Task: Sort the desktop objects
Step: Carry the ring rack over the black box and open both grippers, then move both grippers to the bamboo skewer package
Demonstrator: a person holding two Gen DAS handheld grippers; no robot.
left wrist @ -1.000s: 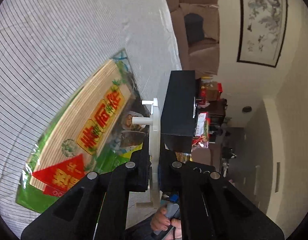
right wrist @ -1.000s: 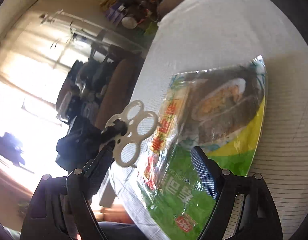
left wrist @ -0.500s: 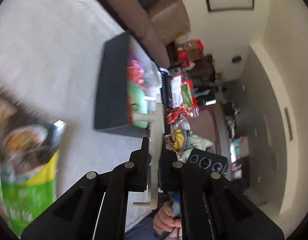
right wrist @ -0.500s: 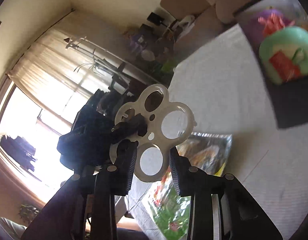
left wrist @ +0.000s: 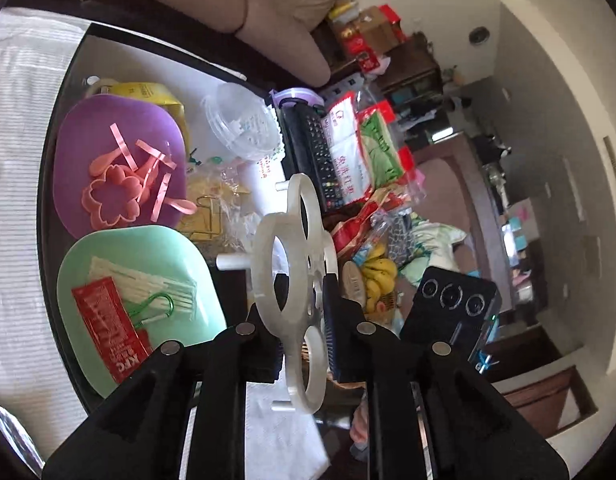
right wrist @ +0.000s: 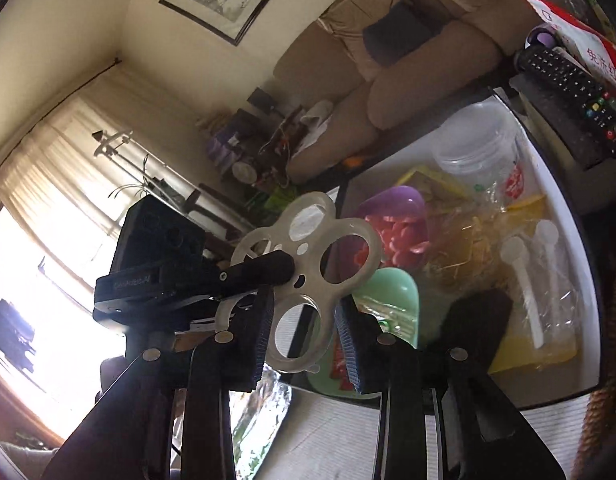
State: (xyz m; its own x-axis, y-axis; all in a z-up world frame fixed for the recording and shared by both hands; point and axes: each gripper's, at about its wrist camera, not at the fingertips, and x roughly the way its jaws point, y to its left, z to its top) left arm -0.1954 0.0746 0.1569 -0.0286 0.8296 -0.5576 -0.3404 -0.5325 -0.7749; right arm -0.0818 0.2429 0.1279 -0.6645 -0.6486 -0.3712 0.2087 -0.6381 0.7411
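Observation:
A white plastic piece of several joined rings (left wrist: 256, 248) hangs in the air over the tray. It stands slanted between the fingers of my left gripper (left wrist: 299, 312), whose jaws are opening, with a gap showing beside the thin plate. In the right wrist view my right gripper (right wrist: 303, 332) is shut on the lower loop of the ring piece (right wrist: 312, 260), and the left gripper (right wrist: 283, 268) reaches in from the left. Below lie a purple plate (left wrist: 91, 136) with pink bits and a green plate (left wrist: 147, 248) with a red sachet, white sticks and a green clip.
Both plates sit in a dark-rimmed tray (left wrist: 47, 160) with a clear tub (left wrist: 239, 120), a yellow packet and bagged gold hooks. A black remote (left wrist: 312, 148) and snack bags lie beyond it. The striped cloth lies to the left, and a foil packet edge (right wrist: 259, 412) shows below.
Both grippers swung away from the green food packet to above the tray. The right gripper closed on the ring piece. The left jaws widened, and the piece now shows slanted, not edge-on.

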